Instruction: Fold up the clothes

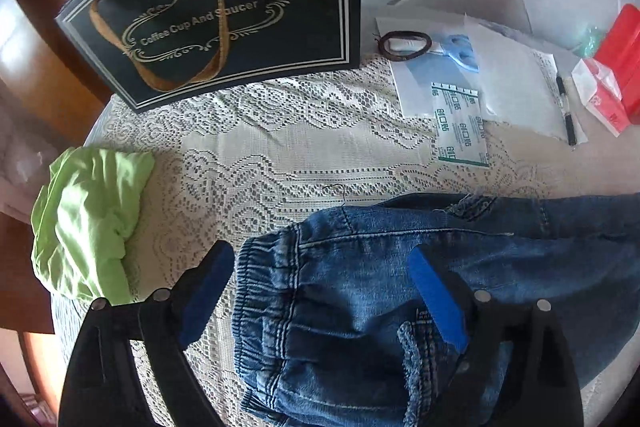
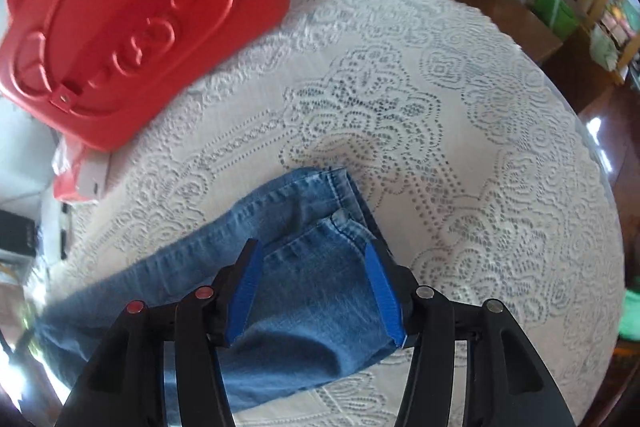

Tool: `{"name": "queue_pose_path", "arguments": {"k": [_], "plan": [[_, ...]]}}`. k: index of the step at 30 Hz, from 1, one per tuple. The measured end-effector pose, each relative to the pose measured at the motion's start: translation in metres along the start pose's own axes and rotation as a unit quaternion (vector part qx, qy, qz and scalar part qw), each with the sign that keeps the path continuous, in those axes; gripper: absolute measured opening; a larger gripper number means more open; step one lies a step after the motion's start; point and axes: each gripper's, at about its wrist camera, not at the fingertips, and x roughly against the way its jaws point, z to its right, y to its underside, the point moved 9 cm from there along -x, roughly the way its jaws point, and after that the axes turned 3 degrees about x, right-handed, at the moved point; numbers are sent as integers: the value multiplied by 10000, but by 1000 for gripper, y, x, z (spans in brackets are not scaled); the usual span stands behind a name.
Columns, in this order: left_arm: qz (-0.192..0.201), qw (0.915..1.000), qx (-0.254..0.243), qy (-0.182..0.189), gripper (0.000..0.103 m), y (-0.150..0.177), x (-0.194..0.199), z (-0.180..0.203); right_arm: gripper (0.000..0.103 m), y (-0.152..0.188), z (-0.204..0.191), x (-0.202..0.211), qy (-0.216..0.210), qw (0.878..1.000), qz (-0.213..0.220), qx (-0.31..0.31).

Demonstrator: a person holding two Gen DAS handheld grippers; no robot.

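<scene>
Blue jeans (image 1: 360,291) lie on a white lace tablecloth (image 1: 280,147). In the left wrist view their elastic waistband end sits between my open fingers; my left gripper (image 1: 320,263) hovers over it, holding nothing. In the right wrist view the leg hems of the jeans (image 2: 316,227) lie between the open blue pads; my right gripper (image 2: 314,251) hovers just above the leg ends, empty. A crumpled light green garment (image 1: 88,219) lies at the table's left edge.
A dark "Coffee Cup And Saucer" gift bag (image 1: 224,11) lies at the back left. Papers, packets, a hair tie (image 1: 406,45) and a pen (image 1: 566,111) lie at back right. A red plastic basket (image 2: 120,19) stands near the leg ends. The table edge (image 2: 592,187) curves round at right.
</scene>
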Motion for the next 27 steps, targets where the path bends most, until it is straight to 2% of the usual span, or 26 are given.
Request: {"name": "queue_pose_path", "arguments": {"k": [6, 9, 11, 12, 13, 14, 17, 18, 21, 22, 24, 25, 26, 27], "plan": [[-519, 9986, -11, -108, 91, 5, -37, 10, 53, -9, -1, -20, 273, 9979, -433, 405], [-462, 9988, 78, -102, 89, 10, -42, 11, 57, -8, -1, -36, 398, 9962, -539, 559], [-358, 9992, 180, -69, 80, 11, -40, 10, 58, -5, 1, -44, 590, 9944, -569, 673], [-283, 9993, 239, -70, 76, 12, -38, 9, 48, -3, 3, -48, 717, 9930, -580, 738], [-193, 9994, 286, -98, 61, 12, -35, 8, 35, 0, 4, -50, 830, 9916, -575, 805], [-87, 9993, 320, -155, 46, 12, -31, 6, 8, 0, 2, -46, 833, 9916, -447, 880], [290, 9980, 551, -62, 28, 12, -14, 1, 9, -3, -5, -17, 727, 9924, 97, 992], [430, 9971, 628, -32, 26, 10, -7, -1, 9, -9, -8, 2, 621, 9922, 443, 985], [757, 9930, 910, -23, 25, -3, 5, -9, 9, -30, -8, 36, 212, 9922, 1019, 686], [802, 9919, 982, -56, 25, -8, 3, -11, 10, -37, -10, 34, 238, 9922, 1053, 630], [849, 9901, 1117, -88, 25, -17, 0, -15, 23, -51, -12, 31, 304, 9921, 1104, 512], [803, 9895, 1204, -29, 29, -18, -1, -16, 27, -51, -9, 27, 449, 9930, 1008, 410], [781, 9892, 1237, 26, 48, -20, 2, -15, 32, -50, -7, 23, 518, 9941, 914, 279], [820, 9897, 1174, 73, 61, -21, 9, -15, 33, -44, -4, 22, 436, 9952, 874, 98]]}}
